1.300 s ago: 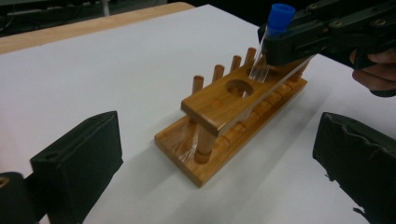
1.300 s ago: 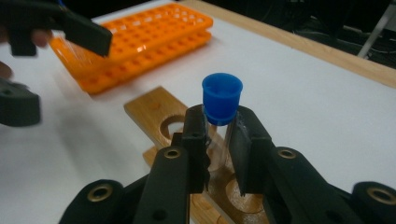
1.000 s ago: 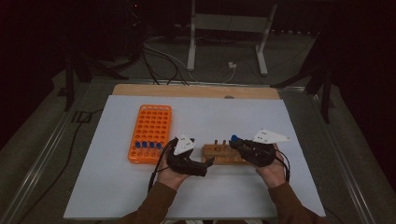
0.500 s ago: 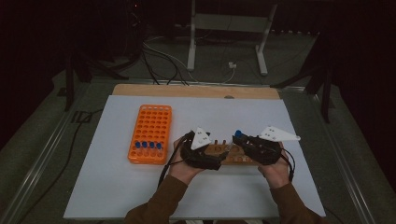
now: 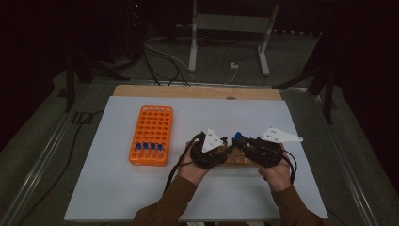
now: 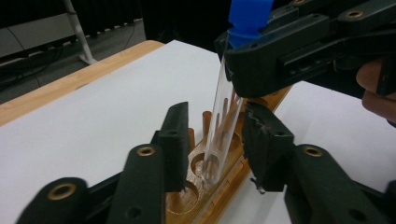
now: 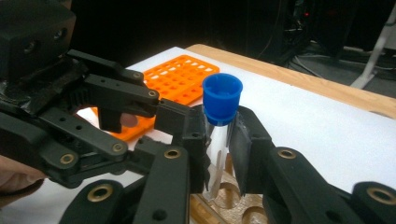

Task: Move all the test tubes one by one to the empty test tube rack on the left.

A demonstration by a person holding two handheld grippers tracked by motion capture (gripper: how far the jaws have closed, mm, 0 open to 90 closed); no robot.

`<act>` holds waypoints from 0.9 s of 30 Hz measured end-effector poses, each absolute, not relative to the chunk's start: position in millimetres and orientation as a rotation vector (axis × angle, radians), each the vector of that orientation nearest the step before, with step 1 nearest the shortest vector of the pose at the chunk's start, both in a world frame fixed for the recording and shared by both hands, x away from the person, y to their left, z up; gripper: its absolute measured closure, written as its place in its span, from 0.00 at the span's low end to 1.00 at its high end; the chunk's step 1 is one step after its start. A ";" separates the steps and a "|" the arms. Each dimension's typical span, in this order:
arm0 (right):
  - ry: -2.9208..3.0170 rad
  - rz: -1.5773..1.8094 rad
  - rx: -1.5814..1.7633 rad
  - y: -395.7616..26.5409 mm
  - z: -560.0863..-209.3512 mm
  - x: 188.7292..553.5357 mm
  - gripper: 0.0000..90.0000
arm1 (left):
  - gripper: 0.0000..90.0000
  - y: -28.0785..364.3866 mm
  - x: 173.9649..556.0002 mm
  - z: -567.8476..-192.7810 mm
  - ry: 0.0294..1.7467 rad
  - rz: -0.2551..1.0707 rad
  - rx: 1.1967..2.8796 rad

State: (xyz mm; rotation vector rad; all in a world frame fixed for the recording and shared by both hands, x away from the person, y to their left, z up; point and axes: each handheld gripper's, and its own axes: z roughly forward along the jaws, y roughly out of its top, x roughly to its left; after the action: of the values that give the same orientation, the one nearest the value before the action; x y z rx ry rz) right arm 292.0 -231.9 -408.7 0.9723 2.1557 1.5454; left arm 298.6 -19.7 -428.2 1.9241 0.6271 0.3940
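A clear test tube with a blue cap [image 7: 222, 99] stands tilted, its lower end in a hole of the wooden rack [image 6: 205, 191]. My right gripper [image 7: 219, 128] is shut on it just below the cap. My left gripper [image 6: 217, 128] faces it from the other side, lower on the glass [image 6: 223, 126]. Its jaws have just been closing, with the tube between them and a small gap on each side. In the high view both grippers meet over the wooden rack [image 5: 240, 161], left gripper [image 5: 229, 148] and right gripper [image 5: 241, 142], with the blue cap [image 5: 238, 136] between them.
An orange tube rack [image 5: 151, 127] lies to the left on the white mat [image 5: 117, 188], with several blue-capped tubes in its front row. It also appears behind the left gripper in the right gripper view, orange rack [image 7: 182, 77]. A wooden board edge [image 5: 197, 92] runs along the back.
My left gripper has moved right, up to the tube held by the right gripper, and its jaws have narrowed around the glass. The right gripper has stayed put.
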 end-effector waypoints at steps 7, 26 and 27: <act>2.165 1.570 0.985 -232.1 -409.5 292.9 0.86 | 0.84 -23.1 298.2 -429.2 0.597 0.395 1.943; 2.165 1.610 1.000 -238.2 -403.2 294.5 0.43 | 0.87 -17.2 302.7 -429.9 0.624 0.368 1.928; 2.159 1.606 1.003 -239.3 -402.6 294.8 0.40 | 0.87 -16.1 303.2 -430.1 0.633 0.365 1.922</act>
State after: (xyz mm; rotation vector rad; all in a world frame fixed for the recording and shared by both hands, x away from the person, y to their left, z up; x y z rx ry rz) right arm 294.8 -239.3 -402.6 1.0033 2.1588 1.6062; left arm 303.2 -16.1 -430.1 1.9222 0.6330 0.3650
